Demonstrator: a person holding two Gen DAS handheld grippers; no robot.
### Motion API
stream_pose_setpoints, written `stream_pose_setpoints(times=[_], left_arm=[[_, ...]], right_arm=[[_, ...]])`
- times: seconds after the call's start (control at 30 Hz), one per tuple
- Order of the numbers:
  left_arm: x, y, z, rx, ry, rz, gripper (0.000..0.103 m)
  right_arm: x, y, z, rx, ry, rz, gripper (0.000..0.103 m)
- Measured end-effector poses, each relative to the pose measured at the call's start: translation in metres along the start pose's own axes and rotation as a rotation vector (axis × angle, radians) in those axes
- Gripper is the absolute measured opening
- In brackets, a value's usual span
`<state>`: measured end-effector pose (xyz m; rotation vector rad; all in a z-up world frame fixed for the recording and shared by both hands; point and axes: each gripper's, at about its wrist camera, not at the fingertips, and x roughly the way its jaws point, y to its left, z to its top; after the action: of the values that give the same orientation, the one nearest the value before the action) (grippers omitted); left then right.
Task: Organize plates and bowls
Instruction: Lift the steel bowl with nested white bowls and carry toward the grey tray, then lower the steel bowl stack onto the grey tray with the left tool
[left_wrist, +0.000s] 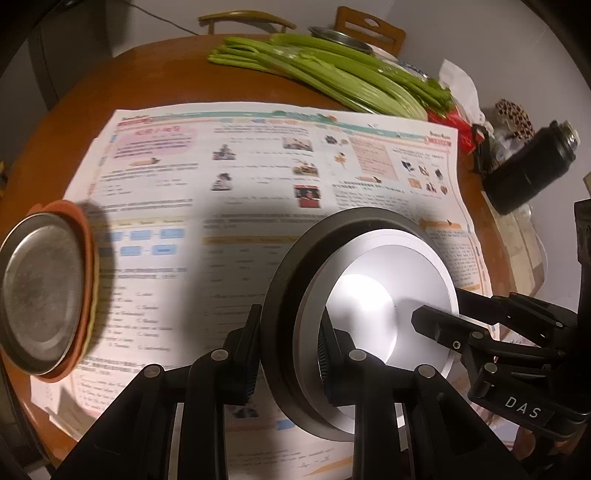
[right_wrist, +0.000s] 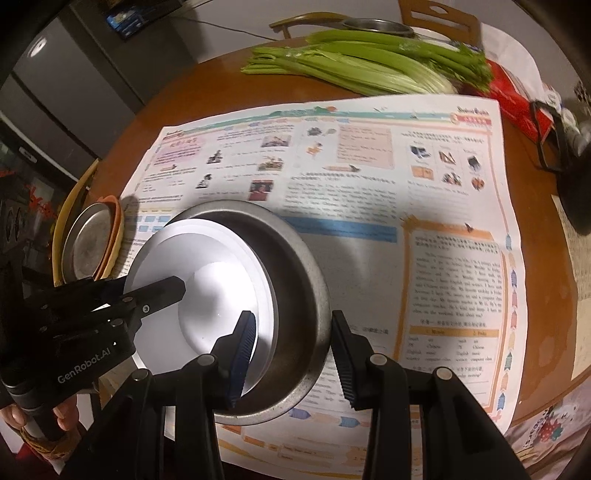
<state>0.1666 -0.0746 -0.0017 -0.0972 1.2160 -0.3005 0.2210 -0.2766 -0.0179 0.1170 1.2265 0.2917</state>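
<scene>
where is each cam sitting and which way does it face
Left wrist: sits on the left gripper, looking forward across the newspaper; its fingers straddle the rim of the metal bowl holding a white plate; the right gripper enters from the right.
Right wrist: sits on the right gripper, whose fingers straddle the bowl's opposite rim; the left gripper and a hand show at left.
Shared: bowl, plate, newspaper, celery, plate stack.

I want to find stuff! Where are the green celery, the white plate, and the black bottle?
green celery stalks (left_wrist: 332, 70), left wrist view, middle of the bunch.
round white plate (right_wrist: 207, 295), right wrist view, its bright centre.
black cylindrical bottle (left_wrist: 524, 173), left wrist view, its side wall.
</scene>
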Motion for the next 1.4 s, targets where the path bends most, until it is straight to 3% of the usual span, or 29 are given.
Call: stream_pose_setpoints(times=[0.67, 0.8, 0.97, 1.4], left_arm=[[-0.045, 0.08, 0.004, -0.131, -0.042, 0.042, 0.028], [-0.056, 0.091, 0.004, -0.157, -0.03, 0.061, 0.028], [-0.079, 0.105, 0.006, -0.171, -0.079, 0.09, 0.028], [-0.095, 0.163, 0.016, -0.266, -0.094, 0.168, 0.027]], right_arm=[[0.008, 0.089, 0.034, -0.14, -0.016, 0.053, 0.041], [0.001, 0.105, 0.041, -0.172, -0.024, 0.063, 0.041], [-0.008, 0.131, 0.051, -0.23, -0.055, 0.063, 0.041], [0.012, 0.196, 0.078, -0.33, -0.027, 0.044, 0.041]])
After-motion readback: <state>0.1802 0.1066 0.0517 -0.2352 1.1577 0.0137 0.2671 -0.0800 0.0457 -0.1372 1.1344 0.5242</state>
